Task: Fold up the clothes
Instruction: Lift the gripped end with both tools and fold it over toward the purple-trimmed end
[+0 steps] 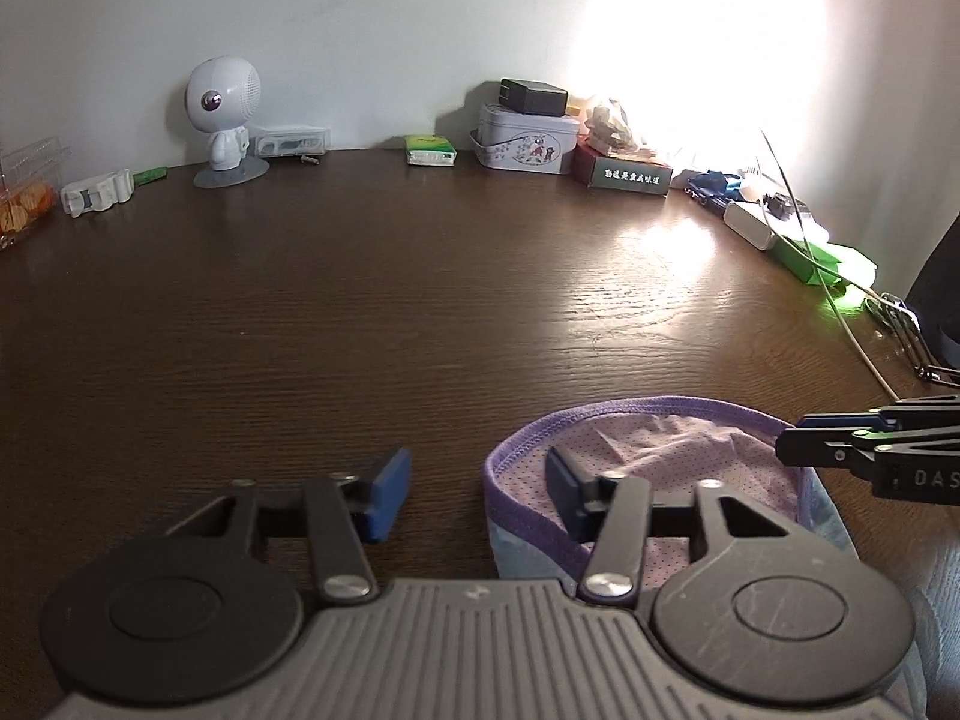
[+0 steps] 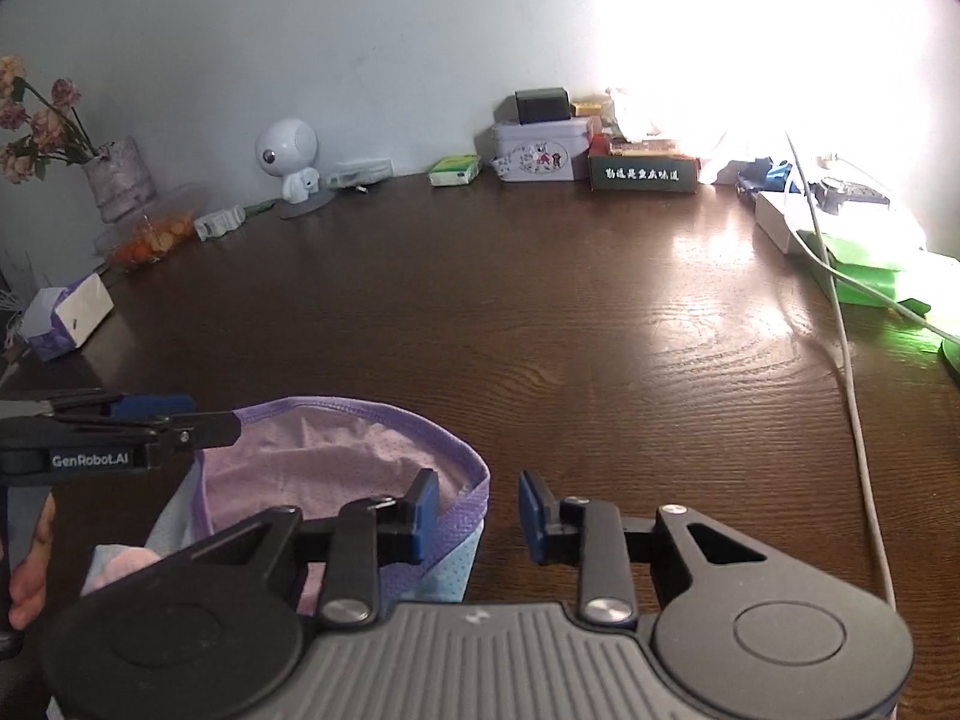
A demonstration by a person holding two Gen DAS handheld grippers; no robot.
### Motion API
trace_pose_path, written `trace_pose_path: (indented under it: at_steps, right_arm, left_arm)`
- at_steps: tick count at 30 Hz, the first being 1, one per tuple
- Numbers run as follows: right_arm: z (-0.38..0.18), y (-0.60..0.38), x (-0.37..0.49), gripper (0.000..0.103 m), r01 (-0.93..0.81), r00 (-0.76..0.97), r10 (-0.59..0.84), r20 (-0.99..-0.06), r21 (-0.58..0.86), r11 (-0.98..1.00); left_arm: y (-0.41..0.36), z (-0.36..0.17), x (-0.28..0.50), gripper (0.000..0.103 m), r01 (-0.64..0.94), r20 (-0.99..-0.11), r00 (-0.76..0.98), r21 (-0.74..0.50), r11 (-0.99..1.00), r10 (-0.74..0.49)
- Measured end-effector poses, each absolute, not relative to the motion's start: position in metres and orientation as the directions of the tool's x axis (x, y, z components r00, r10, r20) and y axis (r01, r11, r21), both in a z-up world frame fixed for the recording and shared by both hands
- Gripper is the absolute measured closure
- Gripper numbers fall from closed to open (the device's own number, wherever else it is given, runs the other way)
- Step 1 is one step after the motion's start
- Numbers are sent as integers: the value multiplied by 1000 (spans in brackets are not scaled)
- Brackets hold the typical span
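Observation:
A small garment (image 1: 660, 438), lilac mesh inside, pale blue outside with a purple waistband, lies at the near edge of the dark wooden table (image 1: 360, 330). My left gripper (image 1: 477, 495) is open and straddles the waistband's left edge, its right finger inside the opening. In the right wrist view my right gripper (image 2: 478, 516) is open astride the right edge of the same garment (image 2: 312, 456), its left finger inside. Each gripper shows in the other's view: the right gripper (image 1: 786, 447) at the garment's right rim, the left gripper (image 2: 231, 429) at its left rim.
Along the back wall stand a white robot figure (image 1: 222, 120), a green tissue pack (image 1: 431, 150), a tin (image 1: 528, 144) and a dark box (image 1: 627, 174). A white cable (image 2: 858, 420) and green items (image 2: 870, 270) lie at right. A vase (image 2: 117, 180) and tissue box (image 2: 66, 318) stand at left.

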State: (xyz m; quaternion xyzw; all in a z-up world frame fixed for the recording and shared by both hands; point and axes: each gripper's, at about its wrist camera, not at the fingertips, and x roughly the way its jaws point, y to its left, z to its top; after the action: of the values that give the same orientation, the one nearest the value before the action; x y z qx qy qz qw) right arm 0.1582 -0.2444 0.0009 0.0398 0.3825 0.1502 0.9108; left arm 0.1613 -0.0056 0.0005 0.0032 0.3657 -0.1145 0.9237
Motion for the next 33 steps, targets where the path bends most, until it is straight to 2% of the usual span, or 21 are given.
trace_pose_path:
  at_steps: [2, 3, 4, 11, 14, 17, 20, 22, 24, 26, 27, 28, 30, 33]
  right_arm:
    - [-2, -240, 158, 95, -245, 675, 288, -679, 162, 956]
    - [-2, -238, 157, 99, -245, 678, 283, -678, 155, 957]
    - [-1, -239, 155, 100, -247, 681, 287, -673, 158, 956]
    - [37, -258, 103, 101, -335, 743, 362, -563, 156, 929]
    - [43, -265, 72, 102, -361, 749, 383, -541, 151, 920]
    - [42, -267, 44, 102, -382, 749, 389, -536, 130, 915]
    - [34, -268, 21, 102, -389, 738, 389, -552, 123, 913]
    - [25, -269, 7, 102, -390, 720, 389, -575, 129, 912]
    - [14, -270, -6, 101, -400, 688, 397, -608, 139, 906]
    - [7, -272, -19, 100, -423, 646, 415, -641, 154, 893]
    - [9, -275, -26, 97, -425, 643, 429, -634, 169, 889]
    - [15, -279, -32, 96, -426, 648, 447, -617, 194, 884]
    - [31, -285, -37, 92, -439, 667, 496, -556, 244, 865]
    - [54, -277, -26, 86, -478, 692, 549, -469, 272, 835]
  left_arm:
    - [-7, -1, 162, 92, 206, -672, 712, -75, 976, -202]
    - [-6, 0, 162, 100, 201, -671, 711, -92, 975, -210]
    - [-5, 2, 162, 100, 196, -671, 709, -111, 974, -219]
    - [-5, 48, 93, 100, 259, -534, 801, -97, 961, -270]
    - [-8, 53, 57, 100, 263, -502, 821, -89, 961, -271]
    - [-10, 47, 28, 100, 249, -497, 831, -66, 966, -249]
    - [-11, 35, 6, 100, 240, -531, 816, -47, 970, -227]
    - [-6, 22, -5, 99, 227, -564, 792, -85, 970, -234]
    - [0, 27, -10, 96, 216, -556, 796, -109, 970, -239]
    - [6, 34, -14, 88, 205, -546, 802, -131, 970, -244]
    - [9, 38, -16, 77, 200, -540, 805, -143, 969, -246]
    - [12, 42, -18, 67, 195, -535, 808, -154, 969, -248]
    - [18, 49, -22, 53, 185, -524, 814, -177, 967, -252]
    - [15, 57, -18, 49, 187, -505, 825, -179, 966, -253]
